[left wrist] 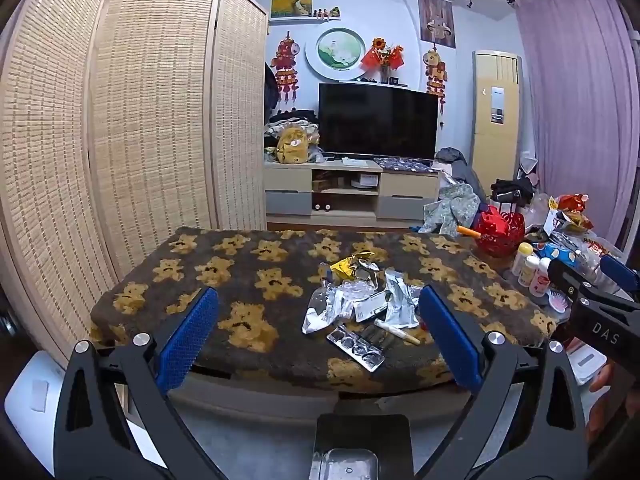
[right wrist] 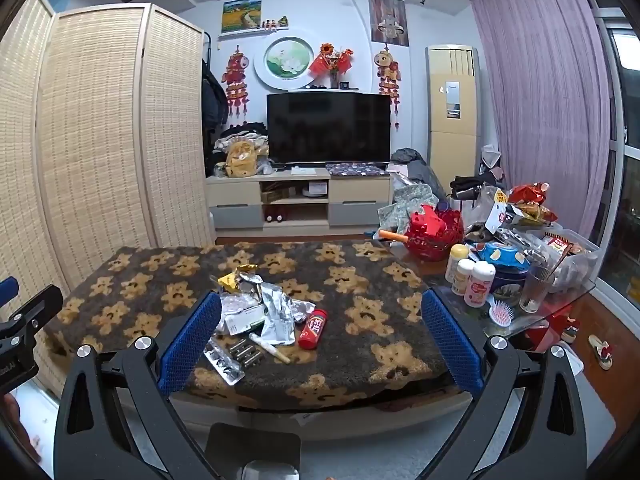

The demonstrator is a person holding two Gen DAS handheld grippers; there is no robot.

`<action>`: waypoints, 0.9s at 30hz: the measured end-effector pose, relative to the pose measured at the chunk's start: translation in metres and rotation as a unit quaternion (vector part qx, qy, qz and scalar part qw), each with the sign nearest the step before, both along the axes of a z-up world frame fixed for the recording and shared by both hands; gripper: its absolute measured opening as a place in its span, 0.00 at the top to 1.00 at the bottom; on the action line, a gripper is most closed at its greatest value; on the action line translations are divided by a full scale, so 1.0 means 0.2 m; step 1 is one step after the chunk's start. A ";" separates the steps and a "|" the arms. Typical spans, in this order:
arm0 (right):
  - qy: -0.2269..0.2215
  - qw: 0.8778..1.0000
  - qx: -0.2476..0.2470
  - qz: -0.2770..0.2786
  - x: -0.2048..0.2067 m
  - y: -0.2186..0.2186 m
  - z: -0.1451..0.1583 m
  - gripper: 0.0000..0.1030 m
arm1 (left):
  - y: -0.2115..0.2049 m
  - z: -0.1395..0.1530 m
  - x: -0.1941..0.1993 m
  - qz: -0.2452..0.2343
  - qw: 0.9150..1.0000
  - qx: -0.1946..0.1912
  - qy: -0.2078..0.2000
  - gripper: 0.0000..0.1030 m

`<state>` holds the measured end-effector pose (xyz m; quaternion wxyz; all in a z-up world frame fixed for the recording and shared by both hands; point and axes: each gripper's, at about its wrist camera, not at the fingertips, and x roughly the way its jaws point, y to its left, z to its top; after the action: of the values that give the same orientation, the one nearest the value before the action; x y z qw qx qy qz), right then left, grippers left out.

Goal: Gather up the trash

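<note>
A pile of trash lies on the bear-patterned cloth of the table: silver foil wrappers, a yellow wrapper, an empty blister pack and a white tube. In the right wrist view the same pile shows with a red bottle beside it. My left gripper is open and empty, held short of the table's near edge. My right gripper is open and empty, also short of the near edge.
At the table's right end stand a red basket, small bottles, a glass, a hairbrush and snack bags. A folding screen stands left. A TV on a cabinet is behind.
</note>
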<state>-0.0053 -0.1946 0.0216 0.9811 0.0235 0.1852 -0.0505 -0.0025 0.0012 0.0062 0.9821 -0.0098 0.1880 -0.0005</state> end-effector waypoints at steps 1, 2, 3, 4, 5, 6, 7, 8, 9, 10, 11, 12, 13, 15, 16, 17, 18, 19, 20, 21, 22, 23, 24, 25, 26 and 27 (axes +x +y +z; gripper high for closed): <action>-0.001 1.000 0.000 -0.001 0.00 0.00 0.00 0.03 | 0.00 0.01 0.00 0.000 1.000 0.000 0.000 0.08; -0.001 1.000 0.000 -0.001 0.00 0.00 0.00 0.03 | 0.00 0.02 -0.01 0.000 1.000 0.000 0.000 0.08; -0.001 1.000 0.000 -0.001 0.00 0.00 0.00 0.03 | 0.00 0.02 -0.01 0.001 1.000 0.000 0.000 0.08; -0.001 1.000 0.000 -0.001 0.00 0.00 0.00 0.03 | -0.01 0.04 -0.01 0.001 1.000 0.000 0.000 0.08; -0.001 1.000 0.001 -0.001 0.00 0.00 0.00 0.03 | -0.02 0.06 -0.02 0.001 1.000 0.000 -0.001 0.08; -0.001 1.000 0.000 -0.001 0.00 0.00 -0.01 0.03 | -0.02 0.07 -0.02 0.001 1.000 0.000 -0.001 0.08; -0.002 1.000 0.001 -0.001 -0.01 0.00 0.01 0.03 | -0.01 0.06 -0.02 0.000 1.000 0.001 -0.001 0.08; -0.002 1.000 0.001 -0.001 -0.01 0.01 0.02 0.03 | -0.02 0.08 -0.05 -0.001 1.000 0.002 -0.003 0.08; -0.001 1.000 0.000 -0.001 -0.01 0.01 0.02 0.03 | -0.01 0.08 -0.06 -0.001 1.000 0.004 -0.003 0.08; -0.001 1.000 -0.001 -0.001 -0.02 0.01 0.02 0.03 | -0.01 0.08 -0.06 -0.001 1.000 0.005 -0.004 0.08; -0.001 1.000 0.000 -0.001 -0.02 0.00 0.02 0.03 | -0.01 0.09 -0.06 0.000 1.000 0.005 -0.003 0.08; -0.001 1.000 0.000 -0.001 -0.02 0.00 0.03 0.03 | -0.01 0.09 -0.06 -0.001 1.000 0.005 -0.003 0.08; -0.002 1.000 0.000 -0.001 -0.02 0.00 0.02 0.03 | -0.01 0.09 -0.06 -0.001 1.000 0.005 -0.004 0.08; -0.002 1.000 -0.001 -0.002 -0.02 0.00 0.02 0.03 | -0.01 0.08 -0.06 0.000 1.000 0.006 -0.005 0.08; -0.002 1.000 -0.001 -0.001 -0.02 0.00 0.01 0.03 | -0.01 0.08 -0.07 0.000 1.000 0.006 -0.005 0.08; -0.002 1.000 -0.001 -0.001 -0.02 0.00 0.02 0.03 | -0.01 0.08 -0.07 0.000 1.000 0.006 -0.005 0.08; -0.002 1.000 -0.001 -0.001 -0.02 0.00 0.02 0.03 | -0.01 0.08 -0.07 0.000 1.000 0.006 -0.005 0.08; -0.002 1.000 -0.001 -0.001 -0.02 0.00 0.01 0.03 | -0.01 0.08 -0.07 0.000 1.000 0.006 -0.005 0.08; -0.003 1.000 0.000 -0.001 -0.02 0.00 0.01 0.03 | -0.01 0.08 -0.07 0.000 1.000 0.006 -0.006 0.08; -0.002 1.000 0.000 -0.001 -0.02 0.00 0.02 0.03 | -0.01 0.08 -0.07 0.000 1.000 0.006 -0.006 0.08; -0.003 1.000 0.000 -0.001 -0.02 0.00 0.02 0.03 | -0.01 0.08 -0.07 0.000 1.000 0.006 -0.006 0.08; -0.003 1.000 0.001 -0.002 -0.02 0.00 0.02 0.03 | -0.01 0.08 -0.07 0.000 1.000 0.006 -0.006 0.08; -0.004 1.000 0.001 -0.002 -0.02 0.00 0.01 0.03 | -0.01 0.08 -0.07 0.000 1.000 0.006 -0.006 0.08; -0.003 1.000 0.001 -0.002 -0.02 0.00 0.01 0.03 | -0.01 0.08 -0.07 -0.001 1.000 0.007 -0.006 0.08; -0.004 1.000 0.002 -0.002 -0.03 -0.01 0.02 0.03 | -0.02 0.08 -0.07 0.000 1.000 0.007 -0.006 0.08; -0.004 1.000 0.001 -0.002 -0.04 -0.01 0.02 0.03 | -0.01 0.09 -0.08 -0.001 1.000 0.007 -0.006 0.08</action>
<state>-0.0126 -0.1970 0.0254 0.9817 0.0255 0.1816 -0.0521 -0.0181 -0.0015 0.0238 0.9834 -0.0026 0.1817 0.0003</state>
